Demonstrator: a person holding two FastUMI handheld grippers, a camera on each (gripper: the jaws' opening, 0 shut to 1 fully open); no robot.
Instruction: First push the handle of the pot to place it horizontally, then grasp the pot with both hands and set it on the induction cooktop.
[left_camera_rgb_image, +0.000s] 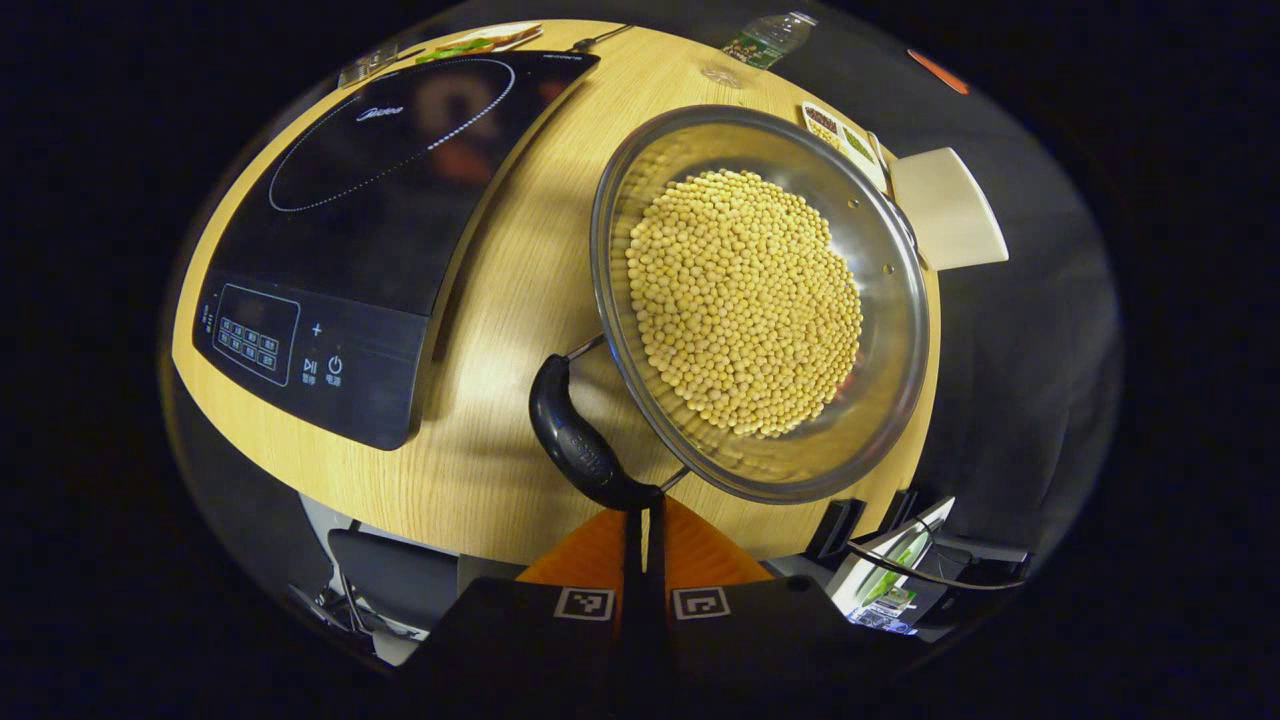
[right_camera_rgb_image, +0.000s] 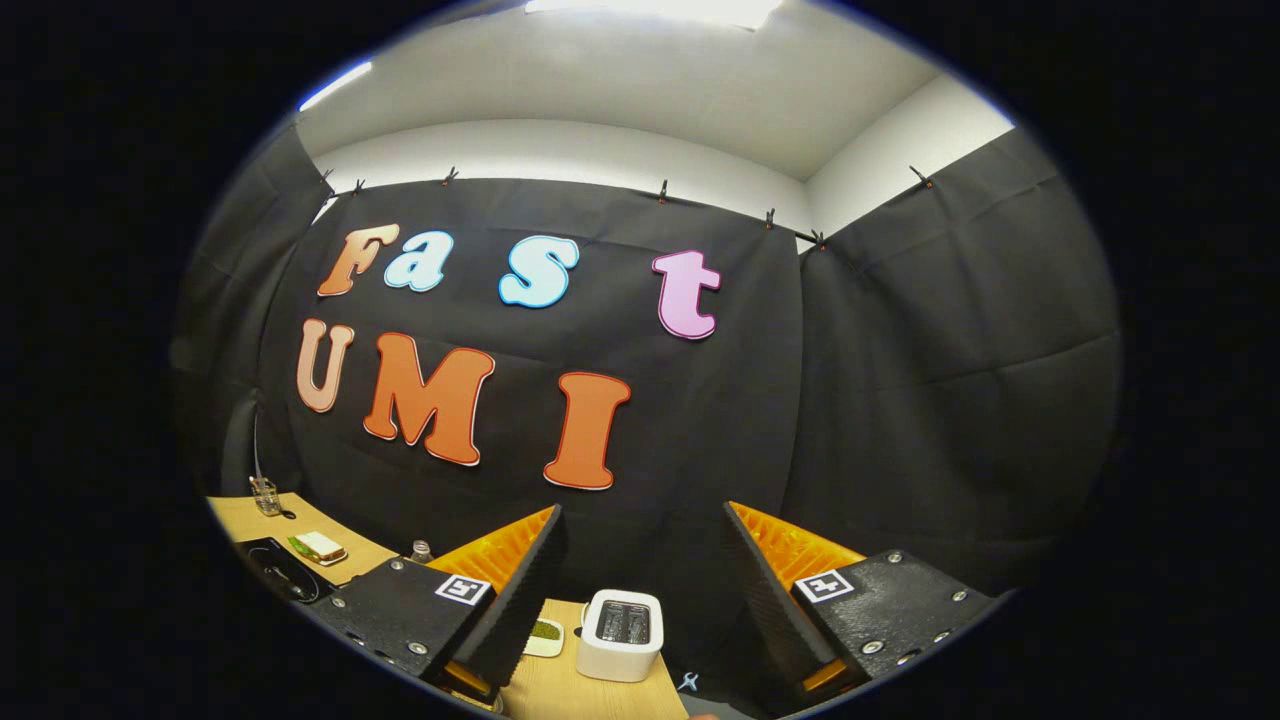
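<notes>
Left gripper view: fingers (left_camera_rgb_image: 645, 525) closed together, touching pot handle (left_camera_rgb_image: 580, 440).

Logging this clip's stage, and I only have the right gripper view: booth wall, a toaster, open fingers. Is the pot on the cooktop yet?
Observer: No. In the left gripper view the pot stands on the wooden table, beside the induction cooktop, not on it.
Operator: Where is the left tool?
Observer: The left tool is shut, with its tip right at the pot's black handle.
Operator: Anything in the pot?
Observer: Yes, a heap of small yellow beans.
</notes>
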